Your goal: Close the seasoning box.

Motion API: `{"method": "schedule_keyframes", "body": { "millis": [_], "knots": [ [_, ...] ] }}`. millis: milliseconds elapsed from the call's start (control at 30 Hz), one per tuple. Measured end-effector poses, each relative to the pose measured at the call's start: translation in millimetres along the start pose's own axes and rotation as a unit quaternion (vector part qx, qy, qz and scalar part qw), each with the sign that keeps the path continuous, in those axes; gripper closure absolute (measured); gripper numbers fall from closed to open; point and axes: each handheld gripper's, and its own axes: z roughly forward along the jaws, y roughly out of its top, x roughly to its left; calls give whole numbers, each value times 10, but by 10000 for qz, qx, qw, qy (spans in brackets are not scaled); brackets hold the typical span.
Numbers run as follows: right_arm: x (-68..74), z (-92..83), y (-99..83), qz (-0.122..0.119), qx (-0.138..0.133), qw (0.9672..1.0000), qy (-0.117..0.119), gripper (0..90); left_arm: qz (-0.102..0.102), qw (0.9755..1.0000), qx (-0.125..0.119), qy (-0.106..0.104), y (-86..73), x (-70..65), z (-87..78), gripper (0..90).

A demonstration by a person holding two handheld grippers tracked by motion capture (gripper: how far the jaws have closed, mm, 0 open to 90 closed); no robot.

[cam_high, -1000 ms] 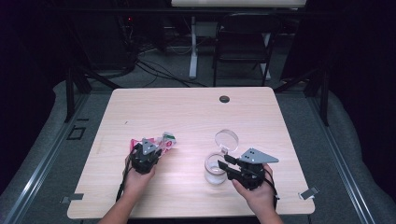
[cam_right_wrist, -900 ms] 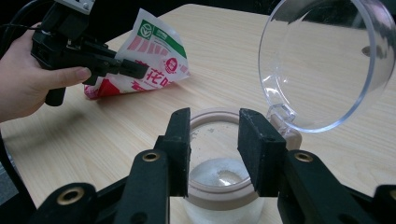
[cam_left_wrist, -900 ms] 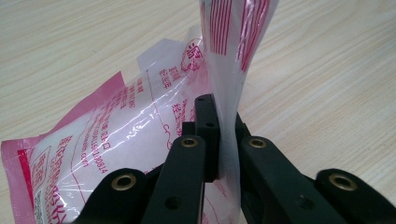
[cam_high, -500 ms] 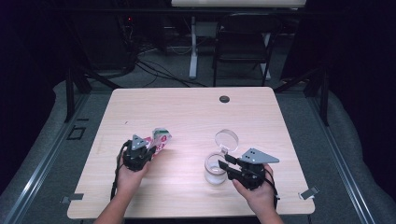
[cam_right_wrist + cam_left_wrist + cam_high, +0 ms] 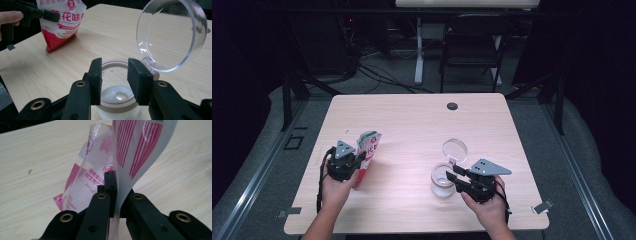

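My left gripper [image 5: 354, 162] is shut on a red-and-white printed pouch [image 5: 368, 145], held upright just above the table's left part. In the left gripper view the pouch's thin film [image 5: 140, 145] is pinched between the jaws [image 5: 113, 182] and curls upward. A clear jar [image 5: 442, 182] with a tan rim stands at the right front, its hinged clear lid [image 5: 454, 149] flipped open. My right gripper [image 5: 455, 180] holds the jar. In the right gripper view the pads [image 5: 114, 72] press either side of the rim of the jar [image 5: 116, 100], which has a little white powder inside. The lid [image 5: 170, 35] stands up behind.
The wooden table [image 5: 412, 125] has a small black round cap [image 5: 452, 106] near its far edge. A dark chair [image 5: 472, 45] and cables lie on the floor beyond. The pouch [image 5: 61, 22] and left gripper [image 5: 47, 15] appear at the upper left of the right gripper view.
The left hand has lifted the pouch and carried it leftward, away from the jar, so it now stands more upright. The right gripper and jar have stayed still.
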Motion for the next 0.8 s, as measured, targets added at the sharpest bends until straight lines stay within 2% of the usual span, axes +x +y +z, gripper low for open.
{"method": "schedule_keyframes", "body": {
  "millis": [67, 167, 300, 633, 800],
  "knots": [
    [1, -4, 0, 7, -9, 10000, -11, 645, -2, 10000, -23, 63, 17, 38, -52, 900],
    [-2, -7, 0, 22, -20, 10000, -14, 645, -158, 9998, -121, 76, 35, 112, -121, 900],
    [-1, -7, 1, 9, -27, 10000, -13, 645, -223, 9995, -180, 130, 59, 200, -196, 900],
    [-17, -28, 10, 43, -84, 10000, -22, 645, -386, 9989, -169, 203, 210, 410, -277, 900],
    [-34, -46, 14, 89, -121, 9999, -29, 645, -319, 9990, -207, 218, 328, 466, -341, 900]
  ]
}}
